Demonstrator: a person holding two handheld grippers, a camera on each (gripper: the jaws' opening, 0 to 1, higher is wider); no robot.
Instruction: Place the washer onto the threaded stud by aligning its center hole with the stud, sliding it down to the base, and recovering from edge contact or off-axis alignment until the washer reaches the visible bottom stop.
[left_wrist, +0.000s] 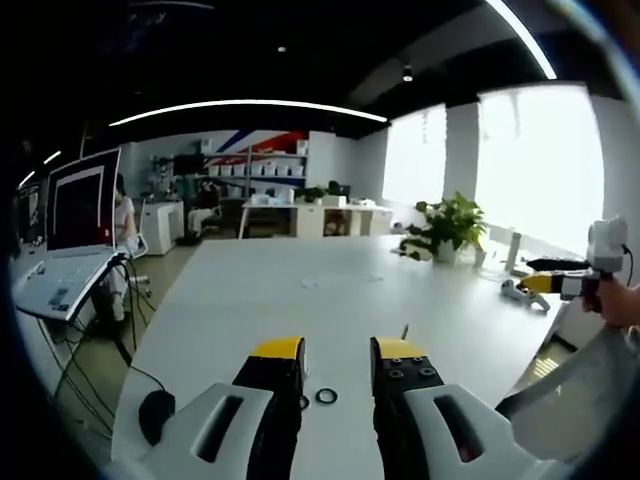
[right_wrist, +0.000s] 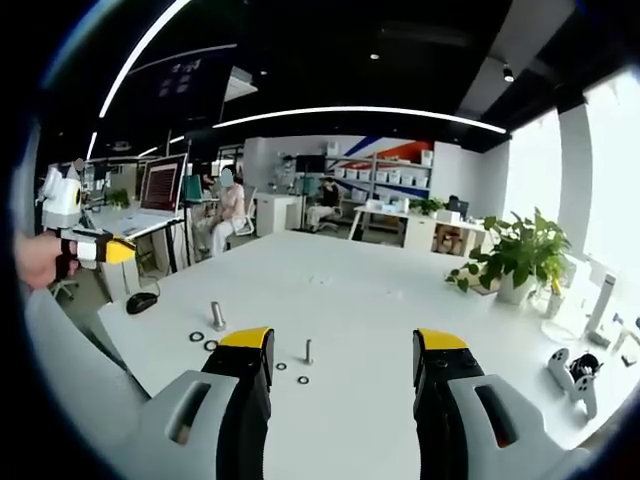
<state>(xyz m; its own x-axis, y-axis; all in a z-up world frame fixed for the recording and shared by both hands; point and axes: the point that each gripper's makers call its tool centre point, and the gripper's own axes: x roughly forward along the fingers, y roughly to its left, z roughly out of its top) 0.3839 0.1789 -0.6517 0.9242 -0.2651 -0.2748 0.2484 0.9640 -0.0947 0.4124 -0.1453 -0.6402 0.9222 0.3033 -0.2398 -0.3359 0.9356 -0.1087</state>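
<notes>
Both my grippers, left gripper (left_wrist: 337, 357) and right gripper (right_wrist: 344, 345), have jaws spread, holding nothing. A washer (left_wrist: 326, 396) lies flat on the table (left_wrist: 300, 300); the stud (right_wrist: 308, 351) stands nearby. It's so thin I'd probably skid it away or cock it.

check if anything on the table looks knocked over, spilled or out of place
Nothing stands out. In the right gripper view the thin threaded stud and a thicker bolt both stand upright on the white table, with small washers lying flat around them. Both grippers are open and hold nothing.
</notes>
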